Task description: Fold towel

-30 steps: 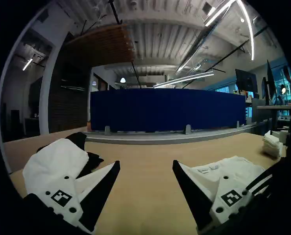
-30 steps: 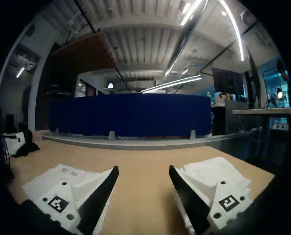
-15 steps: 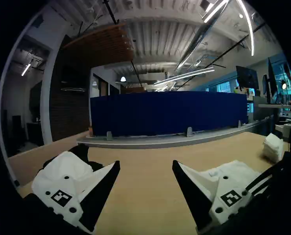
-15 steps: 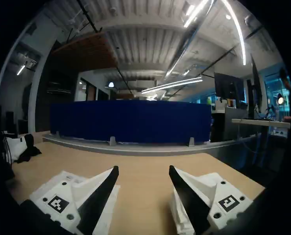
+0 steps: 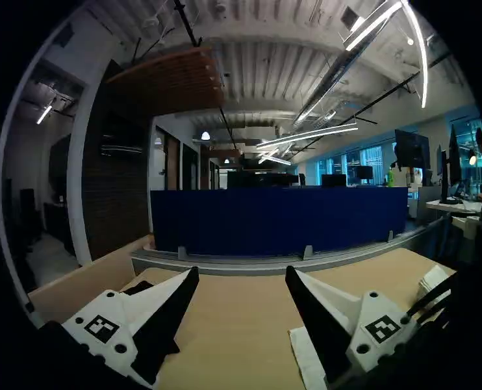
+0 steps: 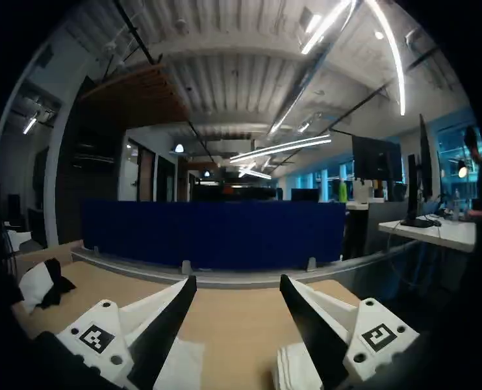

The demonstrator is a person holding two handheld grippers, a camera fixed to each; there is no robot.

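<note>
A flat white towel (image 5: 304, 356) lies on the wooden table (image 5: 241, 325) just beneath my left gripper's right finger. My left gripper (image 5: 240, 273) is open with nothing between its fingers, held above the table. In the right gripper view the same white towel (image 6: 184, 364) shows under the left finger, and a stack of folded white towels (image 6: 291, 368) sits under the right finger. My right gripper (image 6: 236, 283) is also open, with only bare table (image 6: 241, 338) between its fingers.
A blue partition (image 5: 273, 221) runs along the table's far edge on a grey rail. A stack of folded towels (image 5: 434, 279) sits at the right of the left gripper view. A white and black bundle (image 6: 41, 286) lies at the table's left. Desks with monitors (image 6: 377, 159) stand to the right.
Both grippers have risen and tilted up from the table. The towel and the stack have slid down toward the bottom of each view, and more of the room beyond the partition shows.
</note>
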